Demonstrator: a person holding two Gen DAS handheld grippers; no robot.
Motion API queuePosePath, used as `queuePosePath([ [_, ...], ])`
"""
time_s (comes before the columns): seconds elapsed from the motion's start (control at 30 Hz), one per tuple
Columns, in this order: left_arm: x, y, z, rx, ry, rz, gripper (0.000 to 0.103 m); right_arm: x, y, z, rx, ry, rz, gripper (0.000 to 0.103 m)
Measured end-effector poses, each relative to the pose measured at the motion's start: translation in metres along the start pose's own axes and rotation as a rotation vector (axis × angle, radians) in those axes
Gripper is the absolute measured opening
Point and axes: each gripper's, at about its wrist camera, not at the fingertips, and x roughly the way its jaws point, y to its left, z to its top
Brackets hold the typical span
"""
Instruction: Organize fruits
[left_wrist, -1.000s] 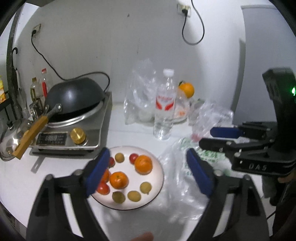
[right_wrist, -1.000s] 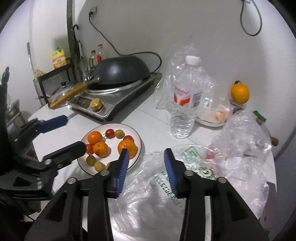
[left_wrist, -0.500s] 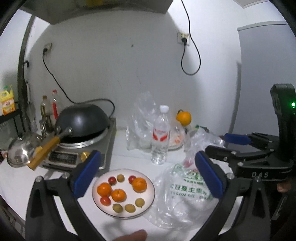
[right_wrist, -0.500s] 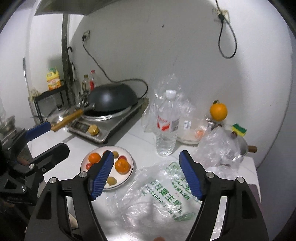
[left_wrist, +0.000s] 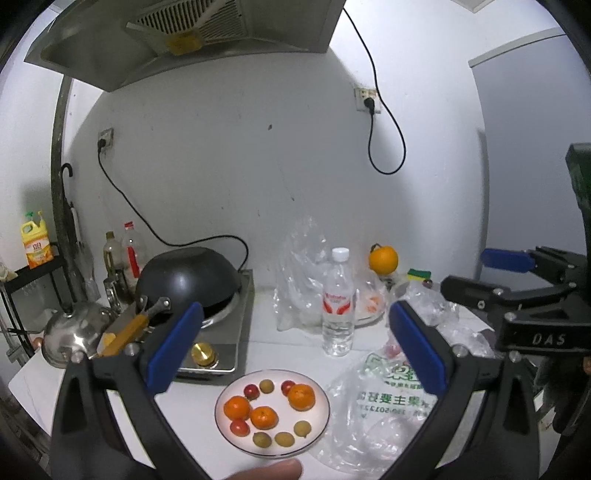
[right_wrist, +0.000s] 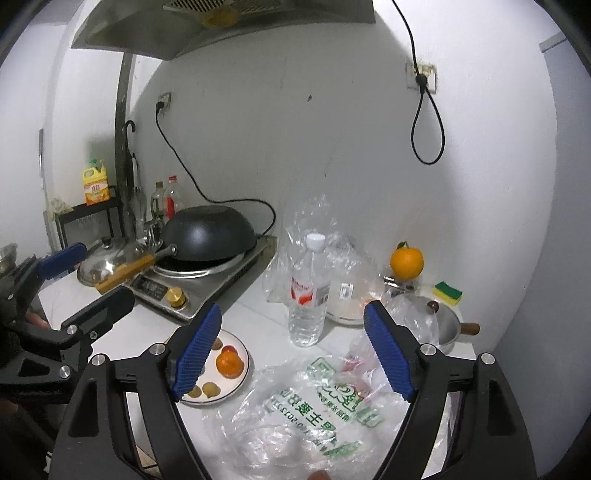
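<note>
A white plate (left_wrist: 320, 428) on the counter holds three tangerines (left_wrist: 301, 397), small red tomatoes (left_wrist: 251, 390) and several small yellow-green fruits (left_wrist: 283, 438). My left gripper (left_wrist: 293, 350) is open and empty, raised well above and in front of the plate. My right gripper (right_wrist: 291, 349) is open and empty, above a crumpled clear plastic bag with green print (right_wrist: 317, 402). The plate (right_wrist: 242, 376) also shows in the right wrist view, partly hidden by the left finger. A lone orange (left_wrist: 383, 259) sits at the back right.
An induction cooker with an upturned black wok (left_wrist: 188, 280) stands at the left, a steel lid (left_wrist: 75, 332) beside it. A water bottle (left_wrist: 338, 302), clear bags (left_wrist: 299, 273), a small pot (right_wrist: 441, 325) and a sponge (right_wrist: 447, 294) stand at the back. The other gripper (left_wrist: 517, 295) is at the right.
Both grippers have pulled back and up from the counter, so the plate and bag look smaller and lower. The right gripper's jaws opened wider.
</note>
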Motion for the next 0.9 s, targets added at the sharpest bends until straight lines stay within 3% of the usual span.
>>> queuePosePath([
  [0.9, 0.01, 0.003, 0.013, 0.001, 0.008, 0.049, 0.102, 0.002, -0.003, 0.011, -0.003, -0.044, -0.018, 0.082],
])
